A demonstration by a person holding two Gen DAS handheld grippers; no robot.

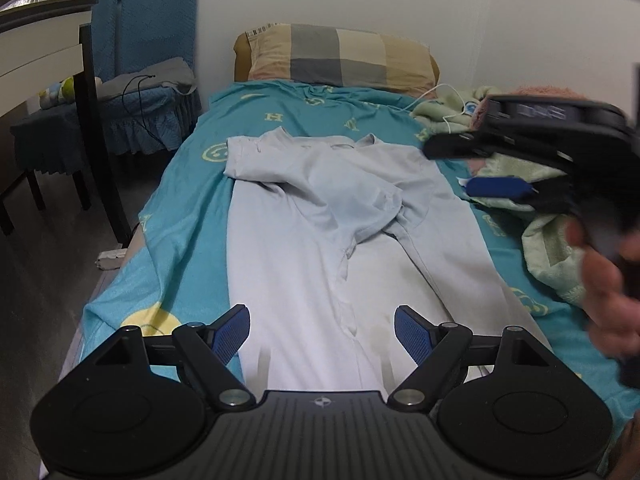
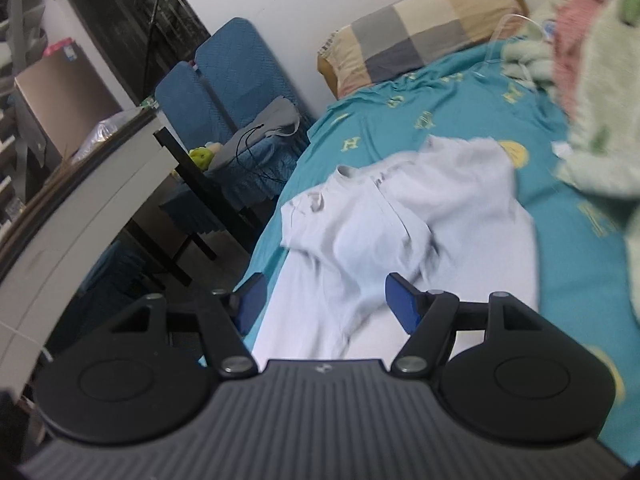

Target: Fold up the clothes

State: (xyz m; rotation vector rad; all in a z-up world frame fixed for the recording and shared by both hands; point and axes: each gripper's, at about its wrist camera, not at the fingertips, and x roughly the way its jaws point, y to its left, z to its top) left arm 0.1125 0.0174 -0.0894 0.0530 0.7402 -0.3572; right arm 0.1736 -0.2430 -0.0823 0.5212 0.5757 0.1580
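A pale grey shirt (image 1: 320, 216) lies lengthwise on the teal bed sheet (image 1: 184, 184), collar toward the pillow, one sleeve folded across its chest. My left gripper (image 1: 322, 332) is open and empty, just above the shirt's near hem. My right gripper (image 2: 324, 300) is open and empty, held above the shirt (image 2: 400, 216) at its right side; it also shows in the left wrist view (image 1: 464, 168), blurred, held by a hand.
A checked pillow (image 1: 340, 56) lies at the bed's head. A crumpled green blanket (image 1: 548, 208) with a white cable lies along the right edge. Blue-covered chairs (image 1: 148, 40) and a white-topped table (image 1: 44, 52) stand left of the bed, floor between.
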